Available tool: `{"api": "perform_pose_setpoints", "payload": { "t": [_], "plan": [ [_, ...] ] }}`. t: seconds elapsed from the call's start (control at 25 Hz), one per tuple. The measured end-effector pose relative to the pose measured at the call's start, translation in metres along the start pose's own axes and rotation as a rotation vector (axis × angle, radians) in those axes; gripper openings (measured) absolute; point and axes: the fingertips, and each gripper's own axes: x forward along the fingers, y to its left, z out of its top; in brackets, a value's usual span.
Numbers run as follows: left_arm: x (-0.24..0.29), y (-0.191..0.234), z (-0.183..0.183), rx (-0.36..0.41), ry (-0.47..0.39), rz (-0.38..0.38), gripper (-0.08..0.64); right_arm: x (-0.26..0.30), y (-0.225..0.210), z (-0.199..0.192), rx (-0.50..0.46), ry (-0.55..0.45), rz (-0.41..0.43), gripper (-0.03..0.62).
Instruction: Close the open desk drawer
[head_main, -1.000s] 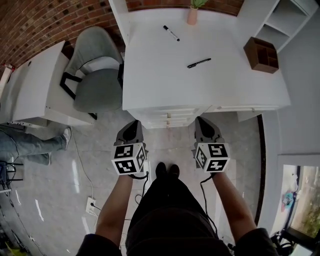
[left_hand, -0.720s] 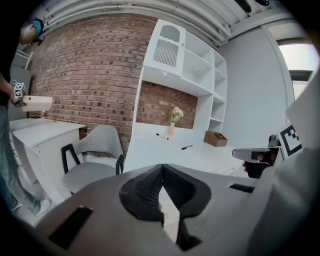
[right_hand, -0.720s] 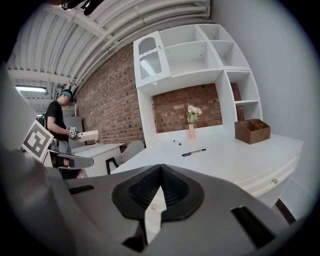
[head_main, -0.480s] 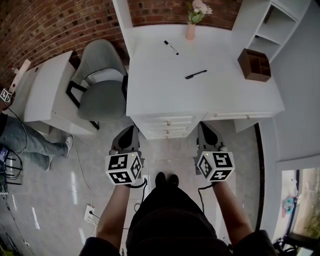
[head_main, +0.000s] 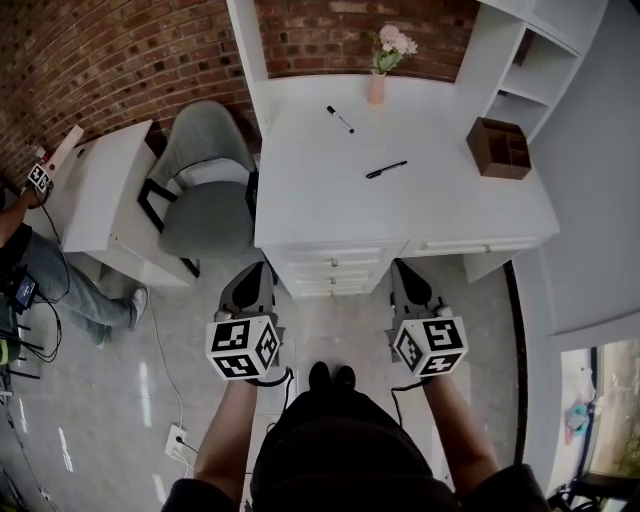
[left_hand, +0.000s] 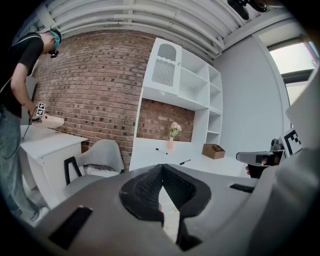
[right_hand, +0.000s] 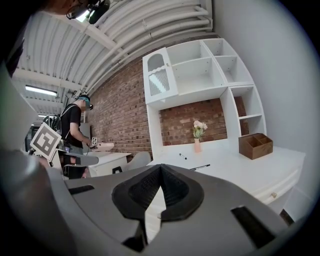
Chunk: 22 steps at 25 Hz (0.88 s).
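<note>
Facing the desk drawers (head_main: 335, 272), stacked under the front edge of the white worktop (head_main: 420, 205); cannot tell from the head view whether any stands out. Holding left tongs (head_main: 254, 272) and right tongs (head_main: 406, 270) low before that stack, one at each side, apart from it. Shows only their backs in the head view; reads both in the gripper views as closed tip to tip, nothing between. Hides the stack behind the tongs' bodies there, yet catches pens (head_main: 386, 170), pink vase (head_main: 376, 88), wooden organiser (head_main: 497, 148) and grey chair (head_main: 200, 190).
</note>
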Motion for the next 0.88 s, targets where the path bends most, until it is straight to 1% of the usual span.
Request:
{"api": "perform_pose_setpoints", "payload": {
  "t": [0.4,0.64,0.88],
  "plan": [
    [-0.009,-0.004,0.010,0.012,-0.014,-0.004,0.009,-0.005,-0.002,0.012,-0.005,-0.025,0.005,0.005],
    [-0.009,-0.011,0.011,0.011,-0.010,-0.015,0.009,-0.007,-0.003,0.013,-0.017,-0.030,0.012,0.005],
    [-0.007,-0.019,0.012,0.029,-0.008,-0.025,0.009,-0.010,-0.006,0.015,-0.018,-0.038,0.013,0.005]
  ]
}}
